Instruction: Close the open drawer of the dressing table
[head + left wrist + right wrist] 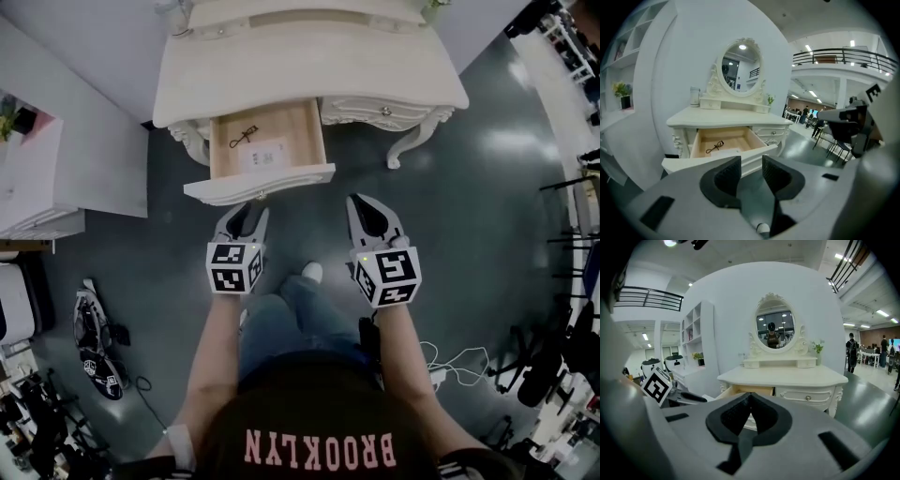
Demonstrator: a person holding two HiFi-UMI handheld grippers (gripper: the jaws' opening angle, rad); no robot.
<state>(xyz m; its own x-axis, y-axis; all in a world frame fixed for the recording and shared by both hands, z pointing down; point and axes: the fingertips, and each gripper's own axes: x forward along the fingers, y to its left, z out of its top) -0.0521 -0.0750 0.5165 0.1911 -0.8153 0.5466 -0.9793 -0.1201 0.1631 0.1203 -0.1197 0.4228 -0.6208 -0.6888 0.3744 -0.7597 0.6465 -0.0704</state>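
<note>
Centrally — dressing table (309,70) against the wall, its left-hand drawer (258,185) pulled out, front panel facing the person. Left gripper (247,212) hovers close to that panel, apparently not touching it, with its jaws apart and nothing between them. Right gripper (364,202), jaws closed tip to tip and empty, is alongside, below the closed neighbouring drawer (380,111). Inside the open drawer: a white slip (264,155) and a small black item (242,137) — possibly an eyelash curler.
</note>
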